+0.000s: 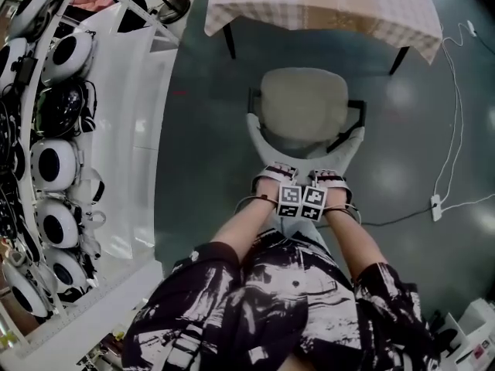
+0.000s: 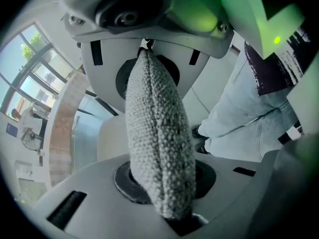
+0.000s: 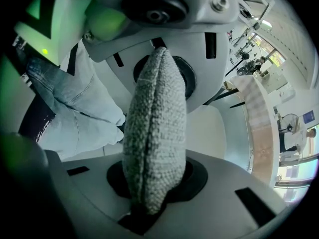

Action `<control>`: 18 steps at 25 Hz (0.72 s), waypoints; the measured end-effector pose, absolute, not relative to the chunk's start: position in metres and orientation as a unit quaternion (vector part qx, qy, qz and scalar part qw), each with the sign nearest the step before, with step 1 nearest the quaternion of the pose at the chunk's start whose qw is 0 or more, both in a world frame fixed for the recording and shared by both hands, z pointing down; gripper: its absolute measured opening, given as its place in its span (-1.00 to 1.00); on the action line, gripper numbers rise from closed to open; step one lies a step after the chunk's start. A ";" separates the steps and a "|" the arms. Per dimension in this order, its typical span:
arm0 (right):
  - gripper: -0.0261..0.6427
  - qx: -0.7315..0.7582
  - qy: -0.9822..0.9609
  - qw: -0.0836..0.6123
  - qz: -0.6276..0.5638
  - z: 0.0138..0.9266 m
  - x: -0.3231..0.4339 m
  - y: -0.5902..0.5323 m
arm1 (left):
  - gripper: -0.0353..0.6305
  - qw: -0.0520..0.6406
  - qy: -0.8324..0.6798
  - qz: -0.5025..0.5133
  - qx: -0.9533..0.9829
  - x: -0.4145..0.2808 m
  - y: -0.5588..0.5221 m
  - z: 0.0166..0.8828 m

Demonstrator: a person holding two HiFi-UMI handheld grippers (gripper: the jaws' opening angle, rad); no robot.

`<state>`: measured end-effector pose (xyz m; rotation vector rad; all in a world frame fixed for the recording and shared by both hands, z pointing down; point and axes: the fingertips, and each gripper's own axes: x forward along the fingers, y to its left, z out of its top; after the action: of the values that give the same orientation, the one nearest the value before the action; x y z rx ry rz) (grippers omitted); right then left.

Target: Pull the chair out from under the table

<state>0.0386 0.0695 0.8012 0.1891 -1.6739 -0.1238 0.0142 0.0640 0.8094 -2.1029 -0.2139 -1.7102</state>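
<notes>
Left gripper [image 1: 275, 178] and right gripper [image 1: 331, 178] are noted side by side, marker cubes [image 1: 290, 201] touching, both pointed steeply down onto the near top edge of the backrest [image 1: 261, 139]. Each is clamped on that edge. In both gripper views a roll of coarse woven padding is pinched between the jaws, and nothing else is in the bite.

Position: the chair [image 1: 305, 126] faces the table [image 1: 317, 15], backrest toward the person. Its seat [image 1: 302, 99] is seen over open floor [image 1: 197, 153], just near of the table's hanging edge. Whether the front of the base is under the table cannot be told from above.

Handling, as judged:
- The backrest covering is taken to be soft and compressible over a stiffer shell (the fabric bunches in the jaws). The hold is therefore by friction on padding, and some give is to be expected before the frame follows.
- Weight is probably moderate. Drag over the smooth floor cannot be rated, the base being hidden under the seat.
- Two grips close together at the centre of the top edge are judged fair for a straight pull toward the person, though twisting is poorly resisted that way.
- A harder, wider hold would be offered by the black armrests [image 1: 354, 116].
- A cable [image 1: 455, 122] lies at right, well apart from the chair.
</notes>
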 end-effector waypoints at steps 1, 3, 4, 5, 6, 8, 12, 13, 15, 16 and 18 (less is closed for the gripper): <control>-0.74 0.085 -0.741 0.664 -0.056 0.801 0.039 0.068 | -0.71 0.211 -0.076 -0.615 -0.756 0.015 0.062 0.809; -0.73 0.086 -0.740 0.664 -0.059 0.801 0.041 0.064 | -0.71 0.214 -0.075 -0.614 -0.756 0.017 0.059 0.809; -0.73 0.087 -0.740 0.664 -0.061 0.802 0.041 0.064 | -0.71 0.216 -0.076 -0.613 -0.756 0.016 0.059 0.809; -0.72 0.087 -0.740 0.664 -0.063 0.803 0.040 0.065 | -0.71 0.216 -0.078 -0.612 -0.756 0.016 0.060 0.810; -0.71 0.088 -0.739 0.664 -0.067 0.805 0.040 0.066 | -0.71 0.215 -0.078 -0.612 -0.757 0.015 0.061 0.811; -0.70 0.087 -0.738 0.665 -0.073 0.806 0.039 0.067 | -0.69 0.213 -0.076 -0.611 -0.758 0.014 0.061 0.812; -0.55 0.081 -0.736 0.667 -0.079 0.802 0.041 0.068 | -0.55 0.209 -0.078 -0.610 -0.761 0.012 0.060 0.809; -0.52 0.078 -0.737 0.666 -0.083 0.800 0.041 0.069 | -0.53 0.209 -0.079 -0.609 -0.761 0.011 0.058 0.806; -0.50 0.072 -0.741 0.662 -0.090 0.792 0.043 0.070 | -0.53 0.207 -0.080 -0.603 -0.766 0.008 0.055 0.797; -0.49 0.073 -0.745 0.656 -0.092 0.784 0.045 0.071 | -0.50 0.204 -0.079 -0.598 -0.771 0.005 0.054 0.790; -0.50 0.083 -0.761 0.636 -0.096 0.759 0.048 0.072 | -0.44 0.195 -0.076 -0.585 -0.784 -0.005 0.053 0.771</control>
<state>0.0476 0.0722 0.7590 0.1893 -1.7377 -0.2197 -0.0049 0.0535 0.7706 -2.1966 -0.2123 -1.6381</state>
